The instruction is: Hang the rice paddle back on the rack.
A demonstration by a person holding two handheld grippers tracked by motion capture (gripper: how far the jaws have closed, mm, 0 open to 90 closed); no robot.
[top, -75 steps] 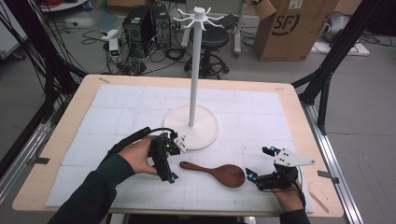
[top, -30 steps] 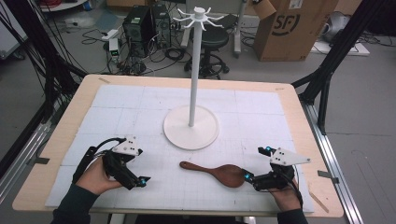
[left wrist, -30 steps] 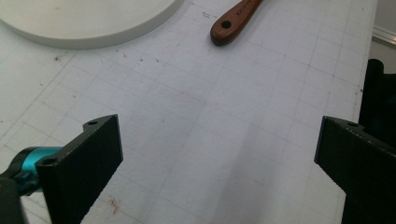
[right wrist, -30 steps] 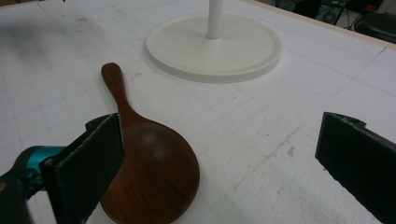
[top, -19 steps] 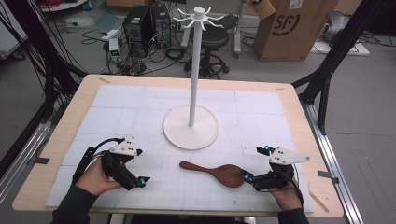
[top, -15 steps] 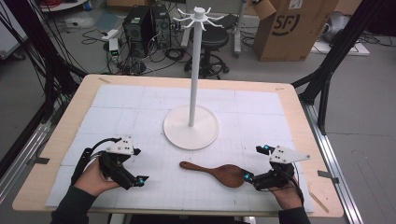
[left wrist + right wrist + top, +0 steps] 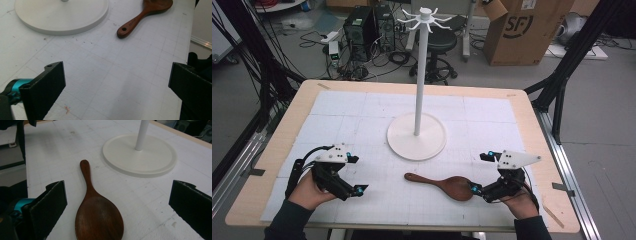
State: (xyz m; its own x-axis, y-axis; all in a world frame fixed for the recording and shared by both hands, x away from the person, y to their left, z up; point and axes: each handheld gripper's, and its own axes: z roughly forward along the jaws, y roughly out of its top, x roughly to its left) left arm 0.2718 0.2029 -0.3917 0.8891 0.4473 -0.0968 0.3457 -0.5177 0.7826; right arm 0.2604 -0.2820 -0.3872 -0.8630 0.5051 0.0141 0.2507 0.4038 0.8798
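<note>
Both claws stand released: your right claw [image 7: 478, 172] sits just beside the wooden spoon [image 7: 446, 184] bowl, your left claw [image 7: 356, 173] well apart. Judged step: approach. Next, close the right claw on the spoon, flat on the desk [image 7: 522, 107].

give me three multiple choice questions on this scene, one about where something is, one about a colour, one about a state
1. Where does the wooden spoon lie?
A. on the round base of the stand
B. flat on the white mat, nearer the person than the stand
C. hanging from a hook of the stand

2. What colour is the stand?
A. white
B. black
C. red

3. How are the jaws of the right gripper?
A. shut on the spoon
C. shut on nothing
B. open, holding nothing

Answers: 1 B, the high view shows it flat on the mat, apart from the base. 2 A, pole and base are white. 3 B, the right gripper view shows the jaws wide apart with the spoon bowl between them, untouched.
</note>
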